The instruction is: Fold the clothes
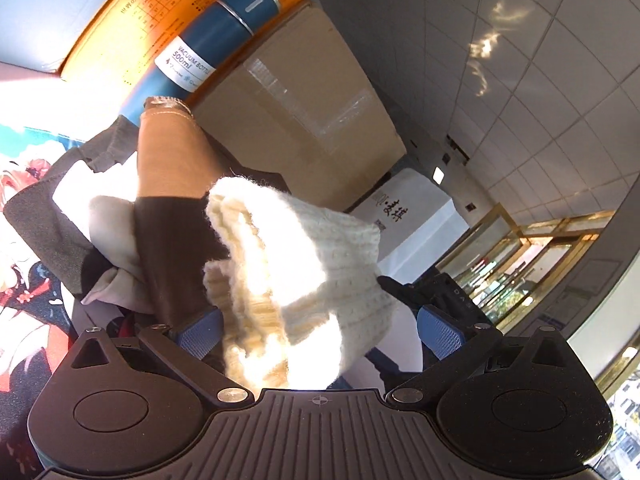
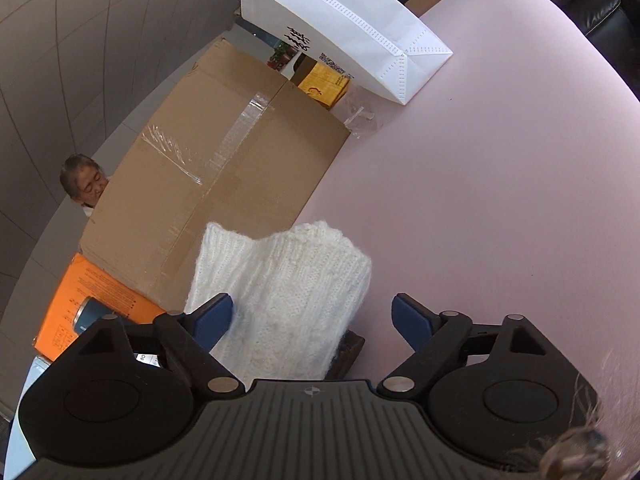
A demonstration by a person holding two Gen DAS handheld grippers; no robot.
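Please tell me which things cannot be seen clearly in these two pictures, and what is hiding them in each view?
- Left wrist view: the lower end of the white knit garment is hidden behind the gripper body.
- Left wrist view: the pile of dark and beige clothes is partly covered by the knit, so single pieces cannot be told apart.
- Right wrist view: the blue bottle is mostly hidden by the right gripper.
- Right wrist view: the dark object under the knit is too covered to identify.

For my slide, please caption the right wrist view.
Open right gripper over white knit garment on pink table.
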